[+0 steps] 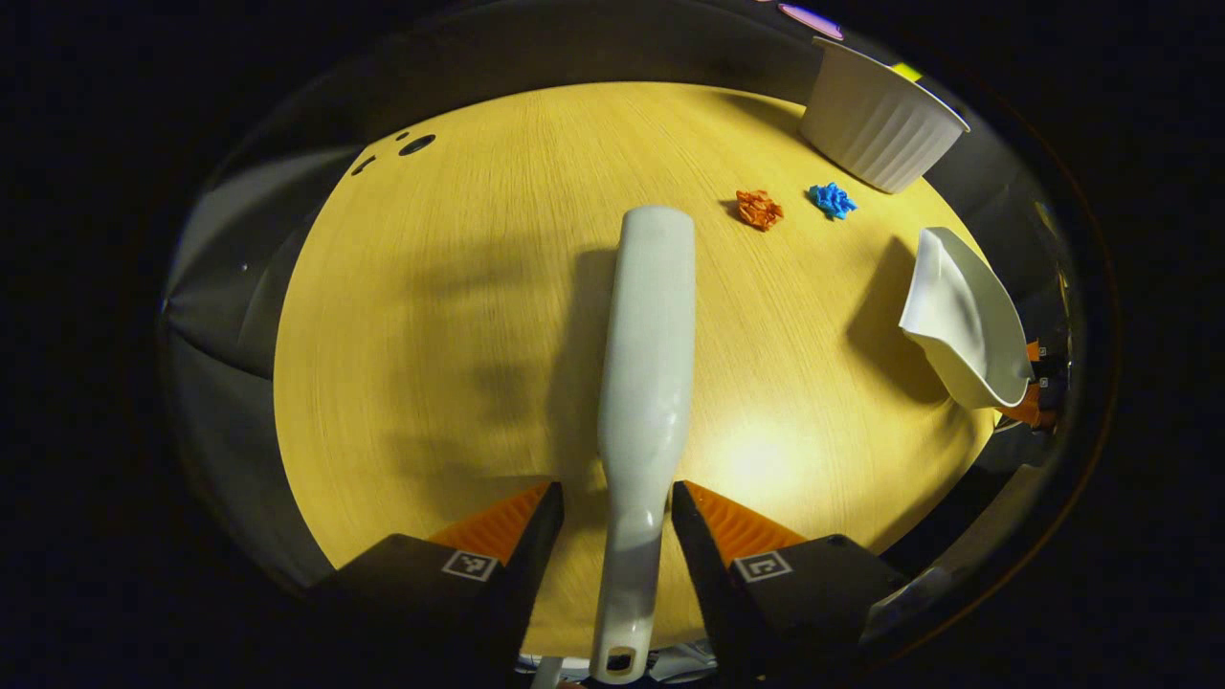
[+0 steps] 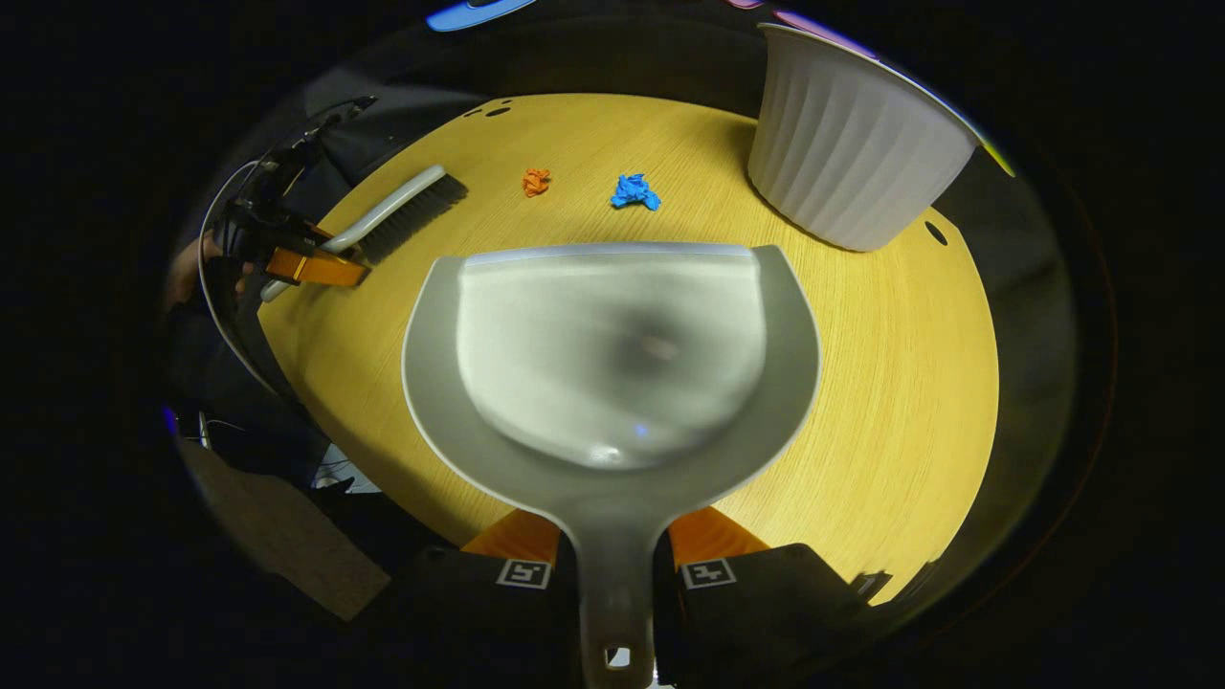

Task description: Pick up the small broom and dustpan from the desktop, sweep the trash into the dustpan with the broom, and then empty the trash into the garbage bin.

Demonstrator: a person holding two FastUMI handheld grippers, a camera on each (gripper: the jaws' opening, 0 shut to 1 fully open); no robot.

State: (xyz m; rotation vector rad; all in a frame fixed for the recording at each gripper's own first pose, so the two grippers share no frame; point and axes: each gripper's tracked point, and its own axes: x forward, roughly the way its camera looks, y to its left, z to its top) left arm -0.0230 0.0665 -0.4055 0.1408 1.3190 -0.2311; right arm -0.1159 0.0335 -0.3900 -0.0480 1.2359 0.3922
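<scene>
My left gripper (image 1: 617,498) is shut on the handle of the small white broom (image 1: 651,316), which points forward over the round wooden table (image 1: 431,335). Its dark bristles show in the right gripper view on the broom (image 2: 402,212), held by the left gripper (image 2: 311,266). My right gripper (image 2: 612,536) is shut on the handle of the white dustpan (image 2: 612,354), whose mouth faces the trash. An orange paper wad (image 2: 536,181) and a blue paper wad (image 2: 634,191) lie just beyond it. The dustpan (image 1: 967,316) hangs tilted at the table's right edge.
A white ribbed garbage bin (image 2: 847,144) stands on the table at the far right, close to the blue wad (image 1: 832,200) and the orange wad (image 1: 759,209). A person's hand (image 2: 187,273) holds the left gripper past the table's edge. Small dark holes (image 1: 416,145) mark the far tabletop.
</scene>
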